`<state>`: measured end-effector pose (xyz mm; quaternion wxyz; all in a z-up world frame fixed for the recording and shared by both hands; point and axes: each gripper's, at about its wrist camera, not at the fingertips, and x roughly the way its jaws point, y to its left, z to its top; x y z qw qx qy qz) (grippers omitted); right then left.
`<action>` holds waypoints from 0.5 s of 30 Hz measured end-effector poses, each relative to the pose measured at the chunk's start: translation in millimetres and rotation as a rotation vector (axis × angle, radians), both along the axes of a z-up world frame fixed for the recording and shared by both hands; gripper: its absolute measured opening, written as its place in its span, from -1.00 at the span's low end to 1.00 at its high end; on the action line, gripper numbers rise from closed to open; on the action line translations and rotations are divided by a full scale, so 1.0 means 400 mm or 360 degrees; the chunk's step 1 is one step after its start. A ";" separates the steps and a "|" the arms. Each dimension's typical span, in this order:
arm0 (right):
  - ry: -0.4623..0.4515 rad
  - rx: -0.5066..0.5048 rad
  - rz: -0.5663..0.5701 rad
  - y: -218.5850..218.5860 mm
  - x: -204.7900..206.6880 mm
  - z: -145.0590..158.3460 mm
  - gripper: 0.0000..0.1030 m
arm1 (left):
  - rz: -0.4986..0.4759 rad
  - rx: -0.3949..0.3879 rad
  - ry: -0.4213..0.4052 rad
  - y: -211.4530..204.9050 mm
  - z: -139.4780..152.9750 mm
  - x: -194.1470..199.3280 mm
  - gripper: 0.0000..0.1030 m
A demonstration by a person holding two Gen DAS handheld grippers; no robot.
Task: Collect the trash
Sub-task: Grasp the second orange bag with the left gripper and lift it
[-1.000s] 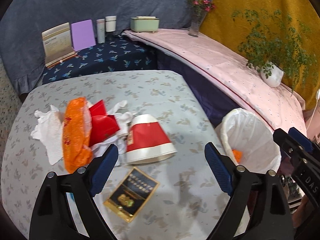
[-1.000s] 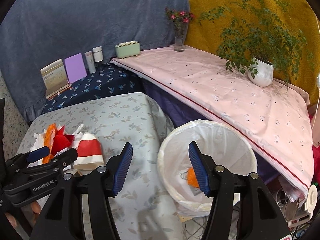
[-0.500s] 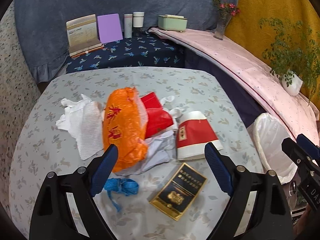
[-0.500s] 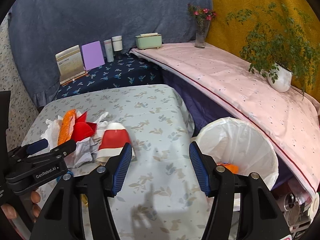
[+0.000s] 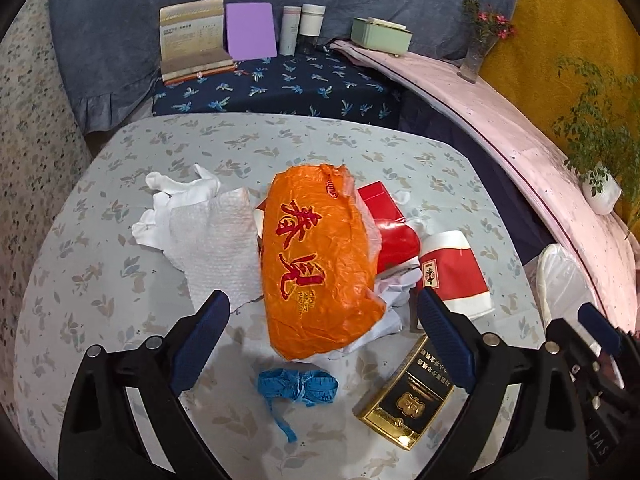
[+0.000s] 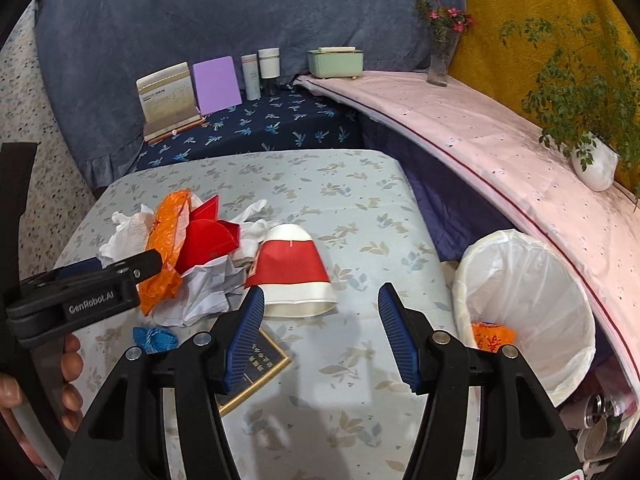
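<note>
Spreading wider and empty, left gripper [image 5: 322,346] closing on orange bag [image 5: 320,264] lying mid-frame just ahead, long axis running away up-frame. Hanging part-spread and empty, right gripper [image 6: 320,332]; bin [image 6: 528,312] waiting lower right.

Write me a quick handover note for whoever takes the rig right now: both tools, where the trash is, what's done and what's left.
Left tool: empty, jaws opening, aimed at the orange plastic bag on the pile.
Right tool: open, empty, over the table near the red-and-white paper cup.
Trash on the table: orange bag, white paper towel, red packaging, crumpled white paper, cup, blue scrap, black-and-gold box.
Bin: white-lined, beside the table on the right.
Done: one orange piece already in the bin.
Left: the whole pile; nothing is gripped yet.
</note>
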<state>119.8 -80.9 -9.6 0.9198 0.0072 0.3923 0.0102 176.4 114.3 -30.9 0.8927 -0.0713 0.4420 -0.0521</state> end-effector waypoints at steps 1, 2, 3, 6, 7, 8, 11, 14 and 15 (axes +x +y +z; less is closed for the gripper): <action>0.0005 -0.0001 0.0005 0.006 0.003 -0.003 0.11 | 0.0000 -0.0016 0.0013 0.004 -0.003 0.007 0.74; 0.0009 -0.0001 0.0010 0.011 0.007 -0.006 0.11 | -0.0001 -0.0029 0.0027 0.008 -0.009 0.015 0.74; 0.0015 0.0000 0.0015 0.016 0.011 -0.010 0.11 | -0.0002 -0.0041 0.0046 0.011 -0.016 0.025 0.74; 0.0032 0.0002 0.0024 0.028 0.021 -0.021 0.11 | -0.0015 -0.0065 0.0093 0.014 -0.040 0.050 0.57; 0.0039 0.0003 0.0028 0.032 0.023 -0.025 0.11 | -0.0028 -0.0079 0.0115 0.013 -0.049 0.058 0.41; 0.0044 0.0004 0.0030 0.034 0.026 -0.029 0.11 | -0.0037 -0.0091 0.0133 0.012 -0.055 0.063 0.29; 0.0063 0.0003 0.0039 0.043 0.027 -0.041 0.11 | -0.0053 -0.0132 0.0184 0.013 -0.074 0.076 -0.07; 0.0086 0.0007 0.0042 0.045 0.026 -0.056 0.11 | -0.0086 -0.0149 0.0186 0.012 -0.072 0.072 -0.43; 0.0097 0.0012 0.0043 0.046 0.026 -0.062 0.11 | -0.0086 -0.0150 0.0176 0.013 -0.066 0.068 -0.47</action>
